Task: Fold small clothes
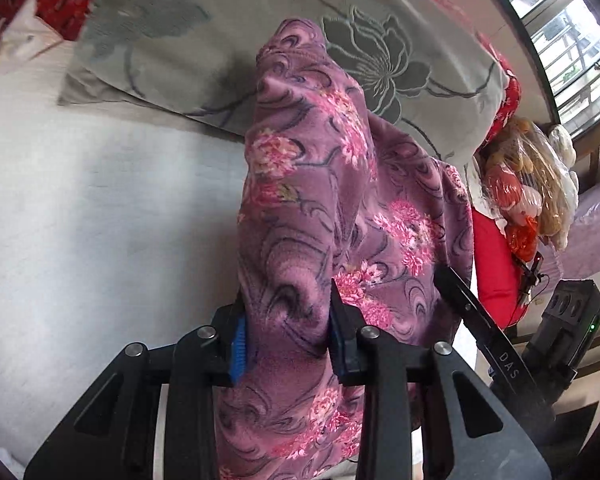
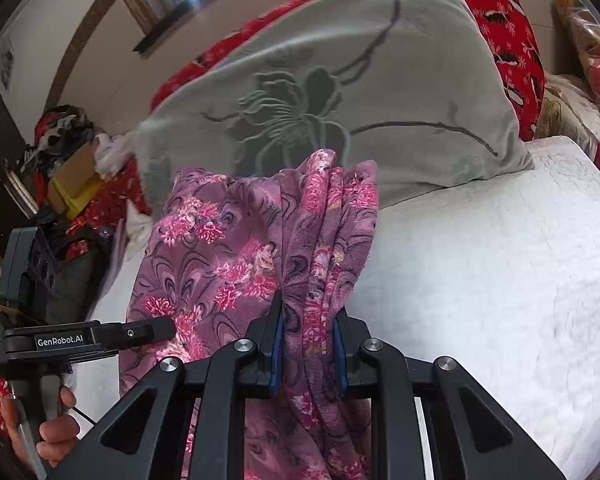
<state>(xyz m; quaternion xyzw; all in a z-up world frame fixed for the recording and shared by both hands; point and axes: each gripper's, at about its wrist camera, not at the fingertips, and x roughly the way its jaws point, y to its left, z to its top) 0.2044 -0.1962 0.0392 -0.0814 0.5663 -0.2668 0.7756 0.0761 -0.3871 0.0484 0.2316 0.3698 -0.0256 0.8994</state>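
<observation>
A purple fleece garment with pink flowers hangs between both grippers above a white bed. My left gripper is shut on a bunched fold of it. My right gripper is shut on another gathered edge of the same garment. In the left wrist view the right gripper's finger shows at the garment's right side. In the right wrist view the left gripper shows at the garment's left side, held by a hand. The lower part of the garment is hidden behind the gripper bodies.
A white quilted bed lies below. A grey pillow with a flower pattern rests at the head over a red patterned cushion. Plastic-wrapped goods sit by a window. Clutter and a cardboard box stand at the left.
</observation>
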